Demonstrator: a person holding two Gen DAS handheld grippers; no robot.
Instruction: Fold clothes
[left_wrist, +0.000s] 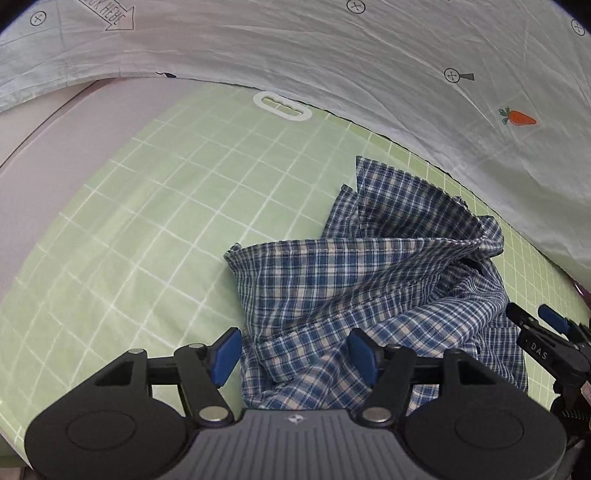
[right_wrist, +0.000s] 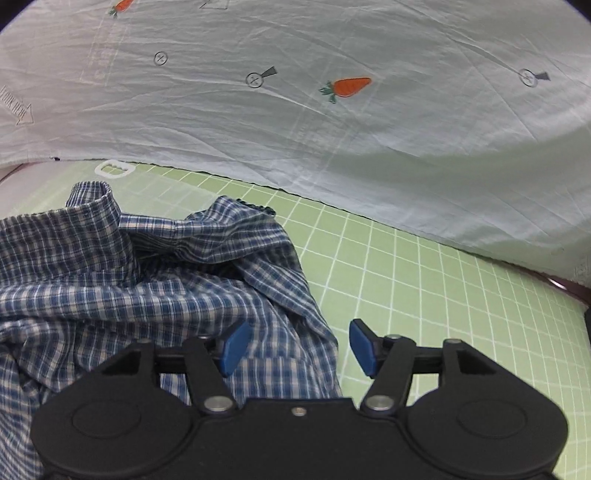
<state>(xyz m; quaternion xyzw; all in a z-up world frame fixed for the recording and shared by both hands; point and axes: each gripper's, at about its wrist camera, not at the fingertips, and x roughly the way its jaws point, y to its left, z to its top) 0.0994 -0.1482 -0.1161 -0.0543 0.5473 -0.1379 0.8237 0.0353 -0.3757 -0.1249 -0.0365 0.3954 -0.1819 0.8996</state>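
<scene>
Hovering just above the crumpled cloth, the left claw (left_wrist: 293, 356) stands with its blue pads apart and nothing pinched between them; the right claw (right_wrist: 297, 347) is likewise spread and empty, one pad over fabric, the other over bare mat. Both point steeply downward, side by side, the right one's tips showing at the edge of the left wrist view. Beneath them lies the plaid shirt (left_wrist: 369, 280), heaped and rumpled on the green grid mat (left_wrist: 147, 206) that covers the tabletop, its collar (right_wrist: 96, 195) standing up toward the far side. It looks light, thin and limp, so it should drape and slide rather than hold shape; a hem edge or shoulder seam would likely give the surest hold. Beyond the mat hangs a white sheet (right_wrist: 369, 147) printed with carrots.
</scene>
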